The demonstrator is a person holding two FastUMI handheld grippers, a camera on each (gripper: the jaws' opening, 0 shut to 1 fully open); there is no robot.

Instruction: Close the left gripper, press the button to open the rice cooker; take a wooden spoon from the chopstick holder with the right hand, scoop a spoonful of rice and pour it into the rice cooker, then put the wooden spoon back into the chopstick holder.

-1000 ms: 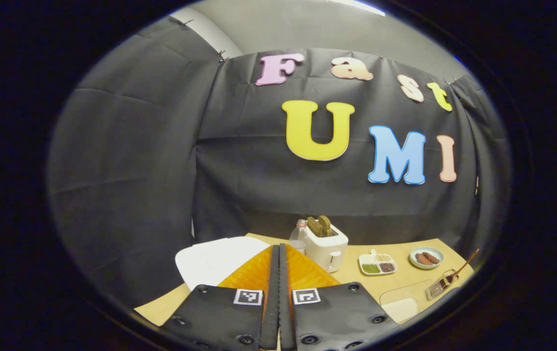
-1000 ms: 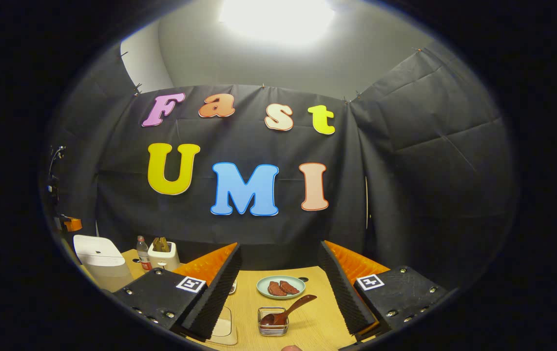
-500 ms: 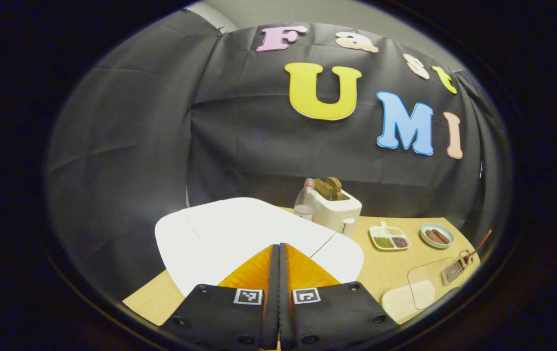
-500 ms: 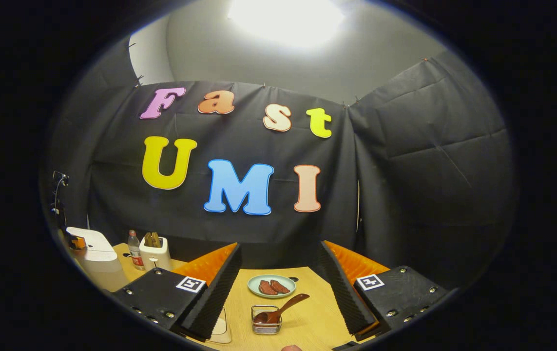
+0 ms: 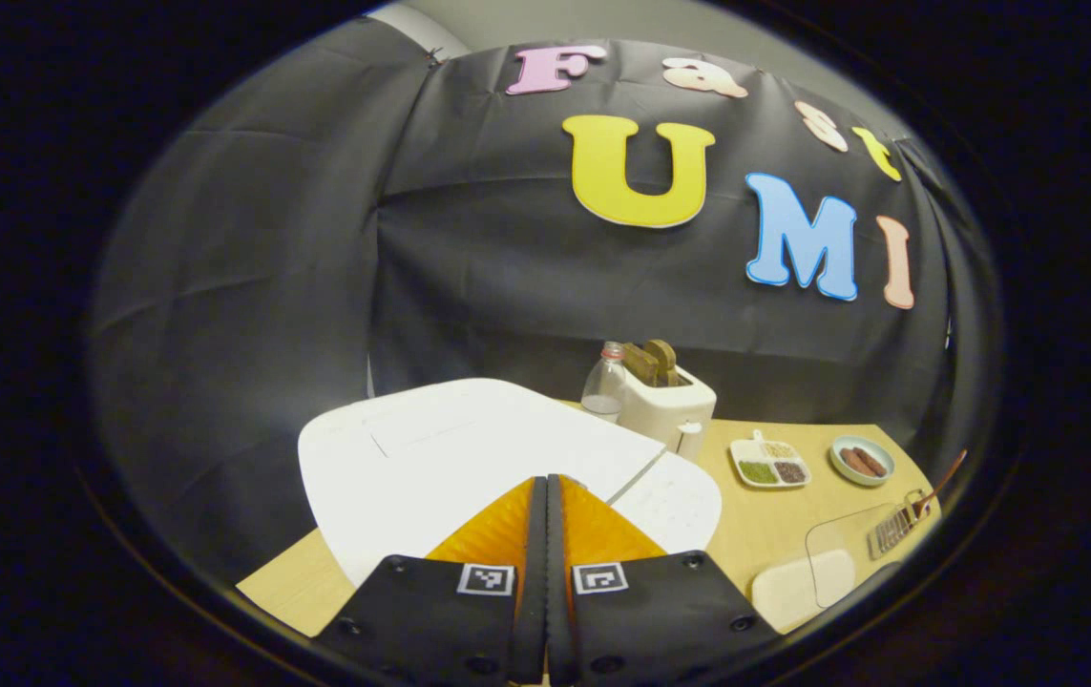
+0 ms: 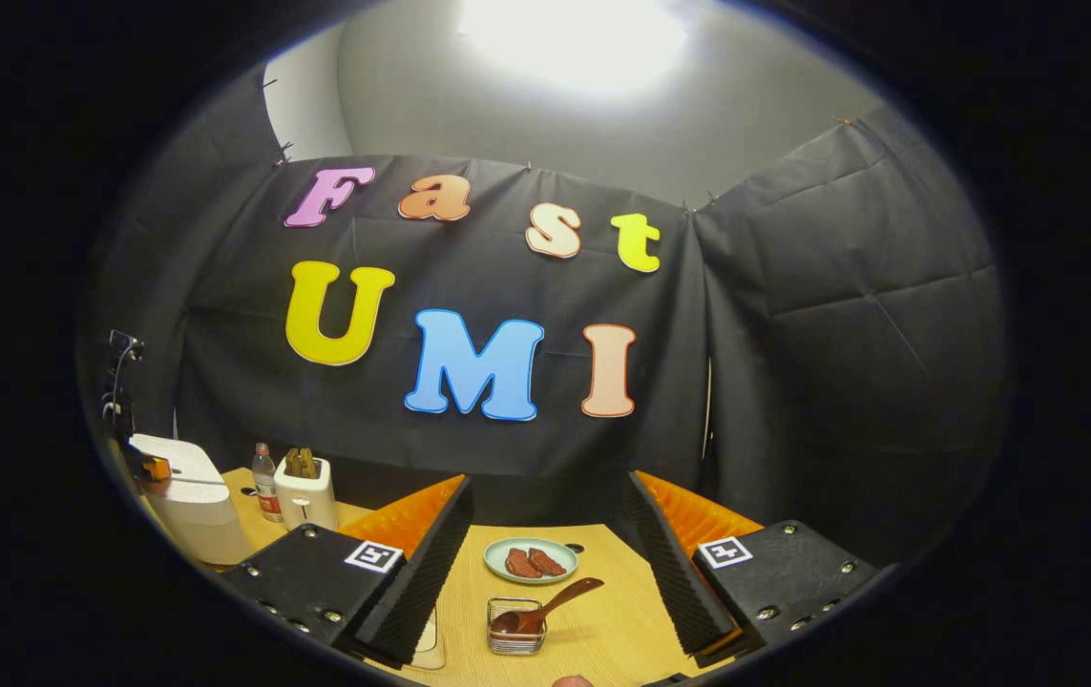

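The white rice cooker point(image 5: 450, 448) sits with its lid down right in front of my left gripper point(image 5: 546, 480), which is shut with nothing between its fingers and hovers over the lid's near part. In the right gripper view the cooker point(image 6: 190, 501) stands at the far left with the left gripper point(image 6: 152, 468) on top of it. My right gripper point(image 6: 547, 480) is open and holds nothing. Below and between its fingers stands the wire chopstick holder point(image 6: 514, 628) with the wooden spoon point(image 6: 550, 603) leaning in it. The holder point(image 5: 891, 530) and spoon point(image 5: 944, 479) also sit at the far right of the left gripper view.
A toaster point(image 5: 667, 405) with bread and a bottle point(image 5: 602, 389) stand behind the cooker. A divided dish point(image 5: 769, 463), a plate of sausages point(image 6: 533, 560) and a clear rice container point(image 5: 817, 572) lie on the wooden table point(image 6: 602, 630). Black cloth walls close the booth.
The left gripper has dropped and tilted toward the cooker, whose lid looms larger in its view. The right gripper has drifted slightly, staying open above the holder.
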